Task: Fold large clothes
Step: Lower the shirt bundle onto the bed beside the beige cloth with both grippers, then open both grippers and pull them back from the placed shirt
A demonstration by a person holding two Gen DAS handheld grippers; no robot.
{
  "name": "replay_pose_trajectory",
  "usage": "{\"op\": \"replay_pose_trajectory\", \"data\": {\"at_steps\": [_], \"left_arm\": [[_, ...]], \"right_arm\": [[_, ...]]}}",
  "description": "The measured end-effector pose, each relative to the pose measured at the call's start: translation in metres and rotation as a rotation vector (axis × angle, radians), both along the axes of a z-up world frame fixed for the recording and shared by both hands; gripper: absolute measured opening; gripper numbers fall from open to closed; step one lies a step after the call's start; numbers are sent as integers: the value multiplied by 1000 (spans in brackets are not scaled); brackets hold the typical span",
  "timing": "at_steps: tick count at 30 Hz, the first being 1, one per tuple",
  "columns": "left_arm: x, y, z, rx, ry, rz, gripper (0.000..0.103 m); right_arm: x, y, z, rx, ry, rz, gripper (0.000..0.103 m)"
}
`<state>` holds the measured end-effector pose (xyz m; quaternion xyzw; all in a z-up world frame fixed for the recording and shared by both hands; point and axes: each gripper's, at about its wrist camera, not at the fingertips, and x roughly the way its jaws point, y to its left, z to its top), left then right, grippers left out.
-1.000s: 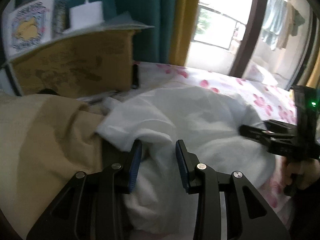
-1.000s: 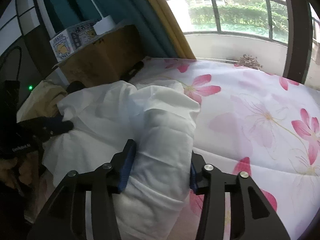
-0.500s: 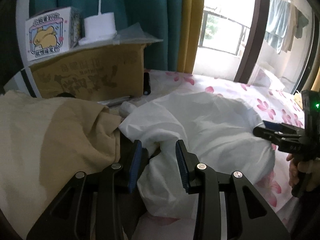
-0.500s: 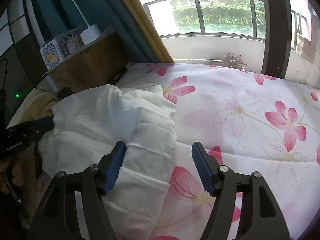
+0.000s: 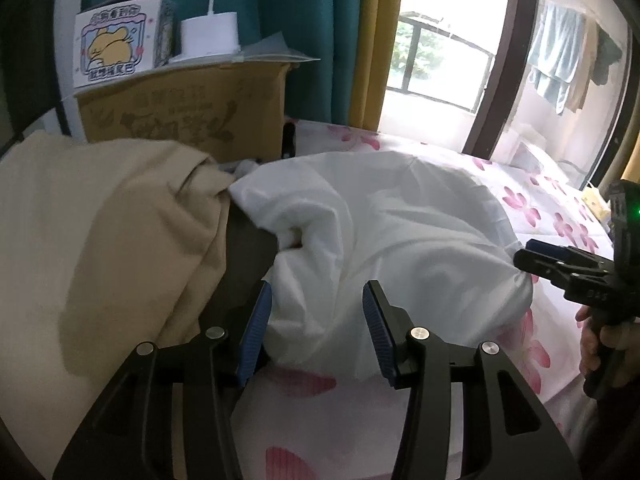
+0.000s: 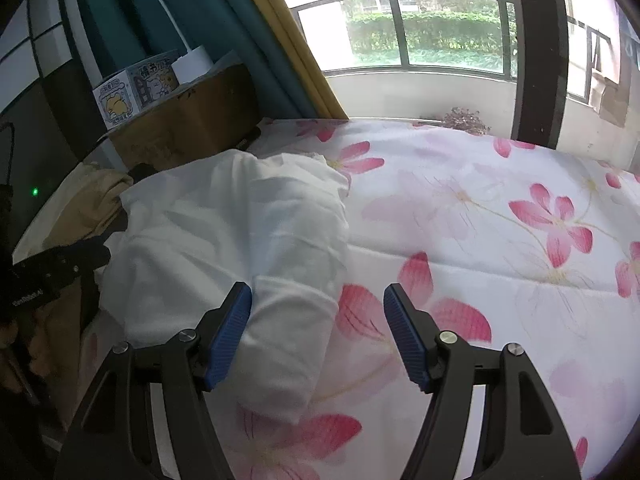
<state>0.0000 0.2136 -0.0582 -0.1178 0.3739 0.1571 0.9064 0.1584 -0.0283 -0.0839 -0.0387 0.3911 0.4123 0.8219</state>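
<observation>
Both claws have let go and backed off: our left claw point(image 5: 317, 330) and right claw point(image 6: 317, 334) gape, holding nothing. White garment point(image 6: 240, 232) lies bunched on the bed point(image 6: 480, 208); fold looks placed, we think.

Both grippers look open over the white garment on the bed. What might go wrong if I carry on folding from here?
The white garment lies bunched and uneven, so another fold may lock in creases. Its left edge touches the beige garment; the left gripper, open, might catch both. The near end lies by only one pad of the open right gripper, so closing there may also pinch the floral sheet.
</observation>
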Motion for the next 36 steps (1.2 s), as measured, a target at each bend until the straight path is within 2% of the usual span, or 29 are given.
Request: {"op": "replay_pose_trajectory", "data": {"at_steps": [15,21,36], "left_arm": [[-23,-33,-8,-7,3,3,50],[-30,-52,-13,-43,-14,-5,50],[-34,-111,-24,-50,-29,-77,50]], "right_arm": [[-26,-43,-7,-5,6,-32,69],[-35,-71,-11,-2,12,-69,69],[-62,-155,-24,18,18,-180,70]]}}
